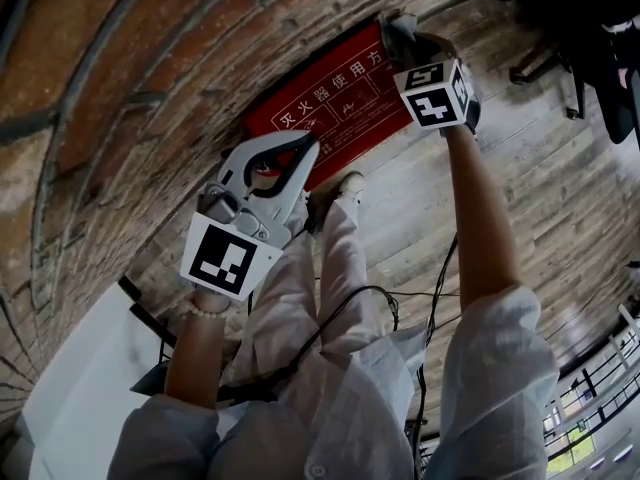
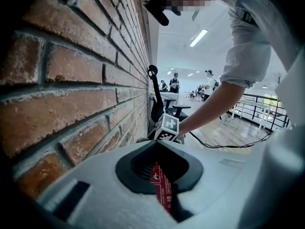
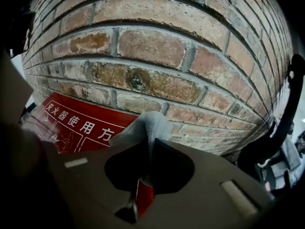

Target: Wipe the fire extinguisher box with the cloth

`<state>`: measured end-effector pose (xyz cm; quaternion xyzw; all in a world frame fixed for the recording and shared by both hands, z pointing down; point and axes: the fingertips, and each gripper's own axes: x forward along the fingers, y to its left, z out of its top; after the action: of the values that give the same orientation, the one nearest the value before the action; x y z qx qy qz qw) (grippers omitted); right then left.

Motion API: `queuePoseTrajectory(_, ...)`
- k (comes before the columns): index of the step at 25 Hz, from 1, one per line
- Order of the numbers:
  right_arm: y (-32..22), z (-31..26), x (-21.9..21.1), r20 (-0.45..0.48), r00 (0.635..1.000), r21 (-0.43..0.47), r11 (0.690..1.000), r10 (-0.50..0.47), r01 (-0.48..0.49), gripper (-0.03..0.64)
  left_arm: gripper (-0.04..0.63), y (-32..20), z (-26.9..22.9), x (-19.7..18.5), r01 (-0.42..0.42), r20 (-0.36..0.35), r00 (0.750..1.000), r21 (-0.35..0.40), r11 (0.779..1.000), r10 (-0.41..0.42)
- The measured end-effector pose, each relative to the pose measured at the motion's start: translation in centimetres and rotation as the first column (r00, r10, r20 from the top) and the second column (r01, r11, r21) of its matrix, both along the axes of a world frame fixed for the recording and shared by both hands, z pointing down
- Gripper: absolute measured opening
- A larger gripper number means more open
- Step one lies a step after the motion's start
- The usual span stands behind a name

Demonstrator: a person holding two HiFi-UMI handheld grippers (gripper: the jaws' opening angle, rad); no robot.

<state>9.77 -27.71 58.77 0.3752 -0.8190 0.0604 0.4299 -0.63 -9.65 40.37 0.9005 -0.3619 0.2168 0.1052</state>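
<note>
The fire extinguisher box [image 1: 330, 98] is a flat-faced, glossy red case with white printed characters and line drawings. It stands low against a rough brick wall [image 3: 152, 46] of worn red and brown bricks with pale, gritty mortar joints. Beside it runs a floor [image 1: 520, 168] of grey, weathered wooden planks.

The cloth [image 3: 147, 124] is a soft grey fabric with a fine woven grain, bunched into a rounded fold. The right hand-held gripper [image 3: 150, 144] has its dark jaws closed tight on it, so the fold sticks out past the tips. The cloth sits at the end of the box's red face, just where it meets the brick, and seems to press on that edge.

The left hand-held gripper [image 1: 300, 150] is smooth white plastic, and its curved jaws are brought together at the tips with nothing between them. It hangs over the other end of the box, well apart from the cloth, and a strip of the red face shows through the loop behind its tips.
</note>
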Motion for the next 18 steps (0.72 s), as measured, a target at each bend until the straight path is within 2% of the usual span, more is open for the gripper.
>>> queuePoseTrajectory(18,1.9,-0.2,-2.6,0.003,0.999,0.011,0.999,-0.046,0.046,0.021,-0.005,0.8,0.3,-0.8,0.002,0.001,1.000,-0.010,1.000,-0.002)
